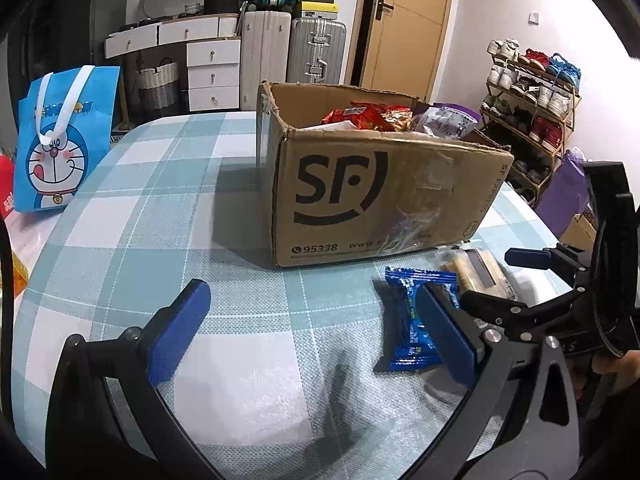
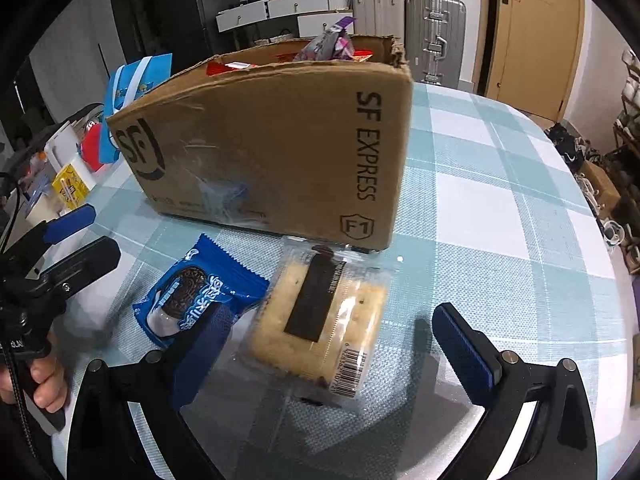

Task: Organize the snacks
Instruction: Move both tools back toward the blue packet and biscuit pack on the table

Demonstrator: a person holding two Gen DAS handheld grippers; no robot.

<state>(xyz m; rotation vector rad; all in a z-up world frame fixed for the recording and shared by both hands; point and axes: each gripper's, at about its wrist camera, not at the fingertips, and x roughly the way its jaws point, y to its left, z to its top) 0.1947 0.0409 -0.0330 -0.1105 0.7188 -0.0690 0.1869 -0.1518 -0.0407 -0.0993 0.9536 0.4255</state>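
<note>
A brown SF Express cardboard box stands on the checked table, with red and purple snack packs inside; it also shows in the right wrist view. A blue Oreo packet and a clear-wrapped cracker pack lie in front of it. My left gripper is open and empty, its right finger just beside the Oreo packet. My right gripper is open around the cracker pack, jaws on either side, just above it.
A blue Doraemon bag stands at the table's left edge. The checked table extends left of the box. Small items sit at the far left. Suitcases, drawers and a shoe rack stand beyond.
</note>
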